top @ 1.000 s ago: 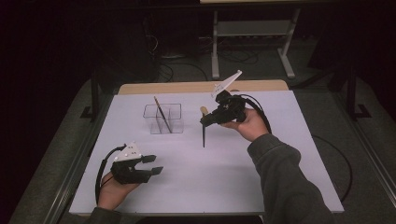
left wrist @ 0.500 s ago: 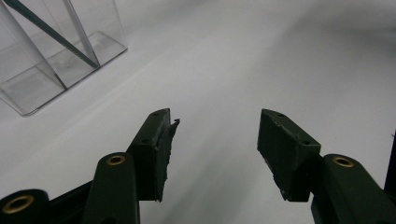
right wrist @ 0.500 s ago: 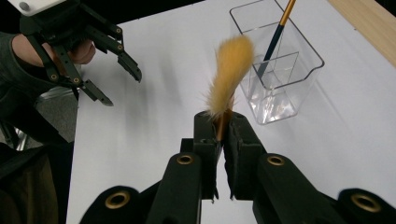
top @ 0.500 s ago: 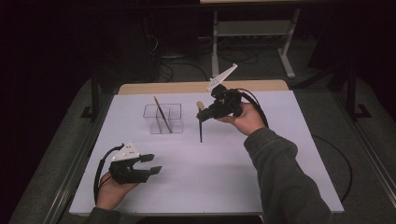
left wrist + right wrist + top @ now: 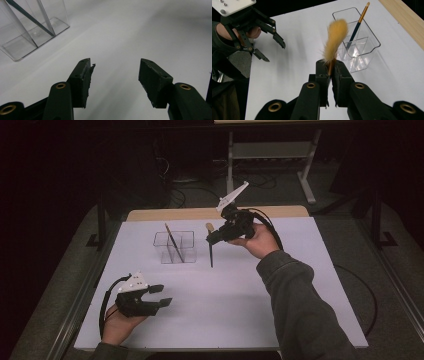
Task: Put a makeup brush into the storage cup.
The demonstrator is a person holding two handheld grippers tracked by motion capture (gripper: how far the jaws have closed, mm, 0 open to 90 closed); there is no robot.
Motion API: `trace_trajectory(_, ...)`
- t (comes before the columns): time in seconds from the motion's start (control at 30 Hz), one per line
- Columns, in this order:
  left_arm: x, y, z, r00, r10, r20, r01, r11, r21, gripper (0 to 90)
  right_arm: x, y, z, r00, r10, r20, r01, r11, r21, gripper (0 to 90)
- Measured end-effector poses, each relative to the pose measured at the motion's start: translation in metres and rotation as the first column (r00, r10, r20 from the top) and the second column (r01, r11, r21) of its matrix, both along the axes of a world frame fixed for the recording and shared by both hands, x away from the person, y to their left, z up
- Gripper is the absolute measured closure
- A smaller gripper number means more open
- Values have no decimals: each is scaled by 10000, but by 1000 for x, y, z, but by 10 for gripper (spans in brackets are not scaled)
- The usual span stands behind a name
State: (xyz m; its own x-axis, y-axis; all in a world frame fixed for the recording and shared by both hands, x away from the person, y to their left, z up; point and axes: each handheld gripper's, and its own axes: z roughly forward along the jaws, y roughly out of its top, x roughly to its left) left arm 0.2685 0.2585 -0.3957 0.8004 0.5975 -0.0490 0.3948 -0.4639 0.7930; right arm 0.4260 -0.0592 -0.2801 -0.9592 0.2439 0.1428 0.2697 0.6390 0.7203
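Since the earlier frames, the right claw [image 5: 210, 240] has lifted and drifted back toward the clear organizer [image 5: 174, 246], carrying a brush [image 5: 211, 251] with it. Its jaws are pressed together on the brush's handle just below the bristles, so the tan, fluffy tuft stands up above the jaws while the dark, thin handle hangs down toward the tabletop [image 5: 300, 285], its tip just beside the organizer's right wall. That upside-down hold looks deliberate (handle first is the natural way to drop a brush into a compartment), and the brush now seems lined up for exactly that.

Inside the organizer a second brush [image 5: 170, 241] already leans on a slant, wooden end up, dark handle resting in a compartment; from the right gripper view it occupies the rear section.

The left claw [image 5: 159, 296] rests low near the front edge of the tabletop, well apart from the organizer. Its jaws have just been opening, stand spread, and have nothing between them, probably waiting its turn.
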Motion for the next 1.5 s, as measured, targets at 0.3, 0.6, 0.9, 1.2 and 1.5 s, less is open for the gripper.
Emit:
trace_trajectory(0.3,-1,0,1,10000,65,-19,-65,10000,-59,424,7,3,4,10000,-61,42,61,10000,-18,825)
trace_trajectory(0.6,-1,1,1,10000,84,12,-84,9999,-66,417,14,9,13,9999,-43,158,44,10000,-24,825)
trace_trajectory(0.9,-1,1,1,9999,142,76,-141,9997,-185,410,21,17,21,9995,-28,303,30,10000,-54,825)
trace_trajectory(1.2,0,1,1,9999,115,128,-114,9999,-109,394,30,30,29,9993,-19,371,24,9999,-147,825)
trace_trajectory(1.5,-1,1,1,9997,202,149,-201,9998,-38,374,40,42,35,9989,-57,471,65,9998,-169,825)
